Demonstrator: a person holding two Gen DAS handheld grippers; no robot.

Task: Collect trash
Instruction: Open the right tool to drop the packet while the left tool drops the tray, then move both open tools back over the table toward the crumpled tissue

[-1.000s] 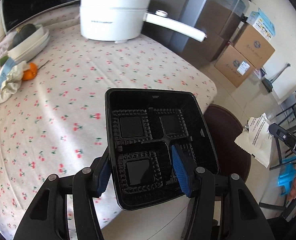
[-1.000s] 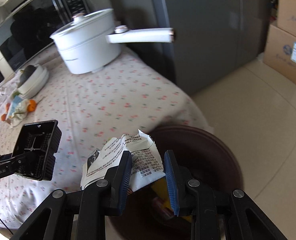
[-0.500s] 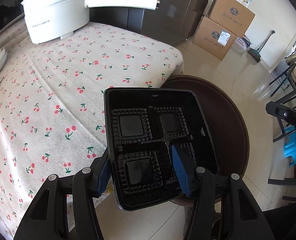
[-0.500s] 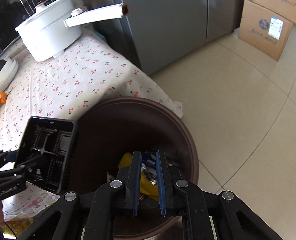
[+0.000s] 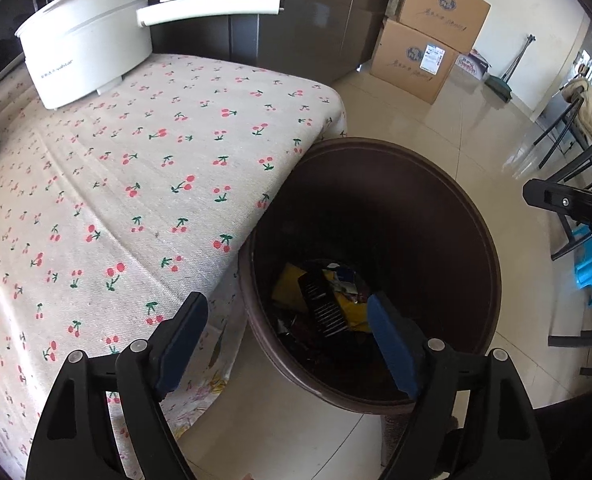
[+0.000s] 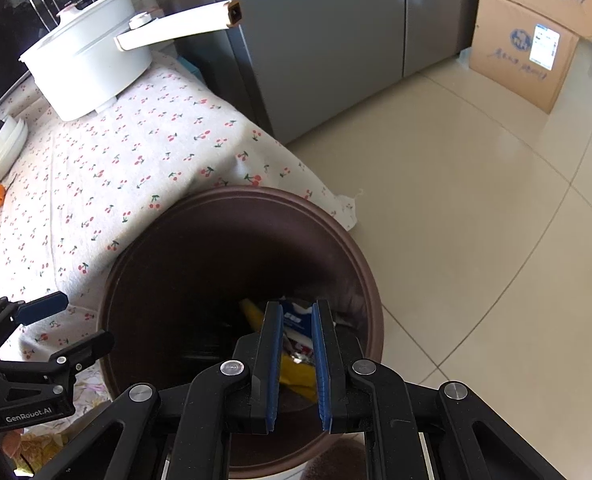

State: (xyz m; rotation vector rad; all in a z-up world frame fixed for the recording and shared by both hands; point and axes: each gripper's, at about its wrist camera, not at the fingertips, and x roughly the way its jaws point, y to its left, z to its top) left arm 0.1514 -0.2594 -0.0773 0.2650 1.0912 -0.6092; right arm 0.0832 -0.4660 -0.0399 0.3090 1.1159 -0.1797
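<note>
Trash (image 5: 328, 300): black tray, yellow wrappers, paper, seen at bottom of brown bin (image 5: 492, 264), on floor against worktop (image 5: 136, 168) w/ cherry-print cloth. Left tool (image 5: 288, 334): over bin, jaws opening wide, nothing between. Right tool (image 6: 298, 364): over bin, narrowed to its closest, nothing held. White pot (image 5: 84, 40) noted at worktop's far end.

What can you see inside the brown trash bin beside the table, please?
Inside the brown trash bin lie a black ridged tray, yellow packaging and printed wrappers. The pile hides whatever lies beneath it.
</note>
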